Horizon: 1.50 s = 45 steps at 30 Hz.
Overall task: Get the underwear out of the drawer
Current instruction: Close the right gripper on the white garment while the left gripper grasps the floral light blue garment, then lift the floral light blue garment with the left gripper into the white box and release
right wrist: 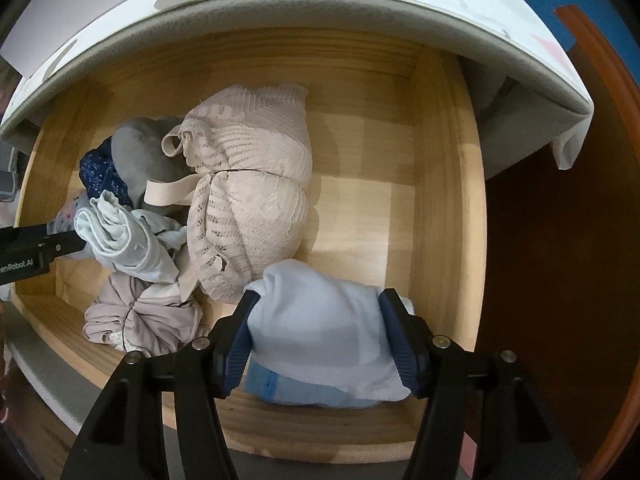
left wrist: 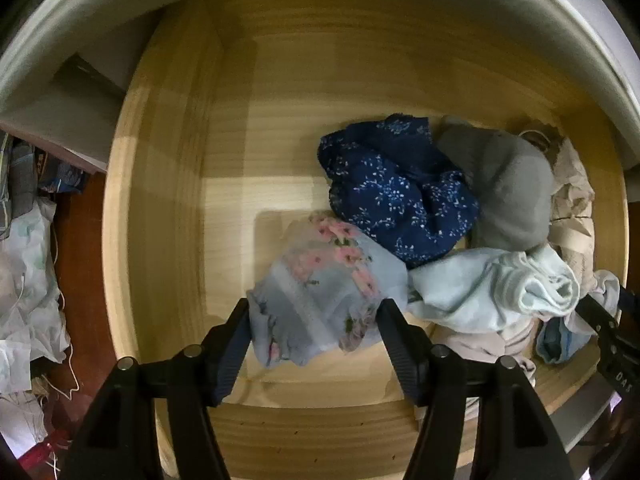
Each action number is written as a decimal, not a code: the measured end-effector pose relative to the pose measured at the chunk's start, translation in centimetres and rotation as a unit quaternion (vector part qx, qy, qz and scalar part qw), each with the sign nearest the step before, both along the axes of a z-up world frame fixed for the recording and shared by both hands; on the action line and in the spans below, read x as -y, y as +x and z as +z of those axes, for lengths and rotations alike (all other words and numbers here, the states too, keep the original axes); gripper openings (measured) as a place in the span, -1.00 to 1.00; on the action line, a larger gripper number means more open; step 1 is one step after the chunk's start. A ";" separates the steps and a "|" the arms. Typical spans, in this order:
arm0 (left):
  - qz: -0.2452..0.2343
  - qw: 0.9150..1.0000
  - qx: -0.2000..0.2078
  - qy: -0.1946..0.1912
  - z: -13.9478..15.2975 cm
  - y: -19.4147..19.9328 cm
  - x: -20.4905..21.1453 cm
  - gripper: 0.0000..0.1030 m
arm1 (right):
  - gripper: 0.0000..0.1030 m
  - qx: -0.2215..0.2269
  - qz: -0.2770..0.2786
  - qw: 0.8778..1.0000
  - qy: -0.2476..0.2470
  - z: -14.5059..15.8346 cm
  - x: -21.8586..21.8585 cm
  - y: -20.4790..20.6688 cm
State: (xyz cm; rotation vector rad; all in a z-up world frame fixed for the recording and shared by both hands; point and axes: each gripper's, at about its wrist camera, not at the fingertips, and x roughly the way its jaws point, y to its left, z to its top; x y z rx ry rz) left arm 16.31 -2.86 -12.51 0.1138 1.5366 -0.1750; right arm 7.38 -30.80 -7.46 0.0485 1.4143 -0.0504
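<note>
An open wooden drawer point(left wrist: 168, 200) holds several pieces of underwear. My left gripper point(left wrist: 314, 312) is shut on a light blue piece with pink flowers point(left wrist: 320, 280), near the drawer's front. My right gripper point(right wrist: 320, 312) is shut on a pale blue piece with a darker blue band point(right wrist: 320, 336), at the front right of the drawer point(right wrist: 444, 200). Behind lie a navy floral piece point(left wrist: 396, 188), a grey piece point(left wrist: 508, 188), a mint piece point(left wrist: 500, 288), a beige lace piece point(right wrist: 252, 184) and a mauve piece point(right wrist: 148, 320).
The bed edge and mattress point(right wrist: 320, 4) overhang the drawer's back. Crumpled bags and clutter point(left wrist: 28, 260) lie on the brown floor left of the drawer. Brown floor point(right wrist: 560, 280) lies to its right. The left gripper's body point(right wrist: 36, 248) shows at the right wrist view's left edge.
</note>
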 end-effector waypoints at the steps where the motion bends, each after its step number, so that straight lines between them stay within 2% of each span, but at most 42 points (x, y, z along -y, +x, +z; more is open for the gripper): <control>1: 0.001 1.000 -0.004 0.001 0.0 0.3 -0.1 0.26 | 0.14 -0.001 0.000 1.000 -0.001 -0.1 0.0 0.0; 10: 0.023 0.999 -0.030 -0.013 -1.3 1.6 0.0 0.29 | 0.18 -0.004 -0.009 1.000 0.005 -0.4 -0.4 0.2; 15: 0.036 0.999 -0.031 -0.022 -1.9 1.6 -2.0 0.29 | 0.19 -0.008 -0.004 1.000 -0.001 -0.7 -0.3 0.5; 19: 0.027 0.999 -0.019 -0.023 -1.7 1.0 -2.4 -0.08 | 0.20 -0.010 -0.006 1.000 -0.002 -1.3 -0.7 0.7; 26: 0.010 1.000 0.000 -0.011 -1.1 -0.9 -2.4 -0.31 | 0.20 -0.009 -0.005 1.000 -0.005 -1.9 -1.3 0.6; 35: 0.001 0.999 0.032 0.002 0.8 -3.3 -1.4 -0.35 | 0.16 -0.008 -0.002 1.000 -0.011 -2.0 -1.7 0.5; 39: 0.001 0.999 0.043 -0.004 1.9 -4.6 -0.7 -0.35 | 0.14 -0.005 0.002 1.000 -0.019 -2.0 -2.2 0.3; 45: -0.009 0.998 0.068 -0.004 4.7 -6.2 -0.8 -0.35 | 0.13 -0.004 0.007 1.000 -0.024 -2.0 -2.8 0.1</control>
